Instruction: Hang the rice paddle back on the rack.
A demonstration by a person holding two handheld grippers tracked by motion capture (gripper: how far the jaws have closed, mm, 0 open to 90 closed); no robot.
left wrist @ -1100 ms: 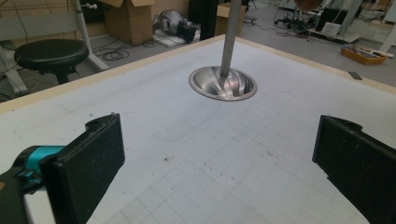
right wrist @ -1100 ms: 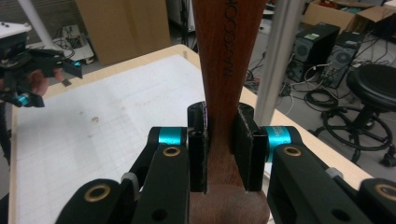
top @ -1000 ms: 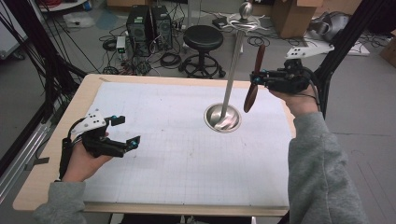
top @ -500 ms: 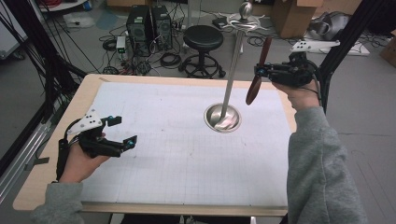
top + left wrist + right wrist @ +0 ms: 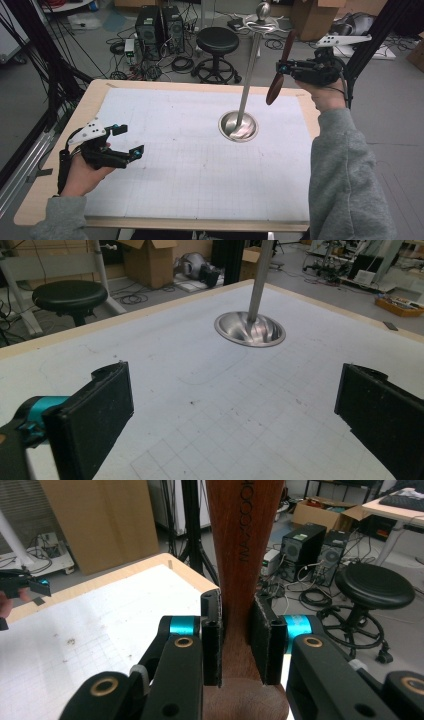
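Right gripper view: wooden spoon clamped, stand's top is the target

Right gripper (image 5: pixel 236 645) has both jaws pressed on the neck of a wooden spoon (image 5: pixel 242 535); handle runs up and away from the jaws, bowl end below them.

High view: same gripper (image 5: pixel 286 67) held up over the far right corner of the table (image 5: pixel 60 200). Spoon (image 5: pixel 280 70) is near upright, slightly tilted, handle tip up, bowl hanging down. Metal stand (image 5: pixel 247 85) rises just left of it, apart from it; its hooked top sits left of the handle tip at roughly that height. My read: next move is a short shift left toward that top.

Left gripper (image 5: pixel 127 140) sits low at the table's near left, jaws wide apart, holding nothing, well away from the stand.
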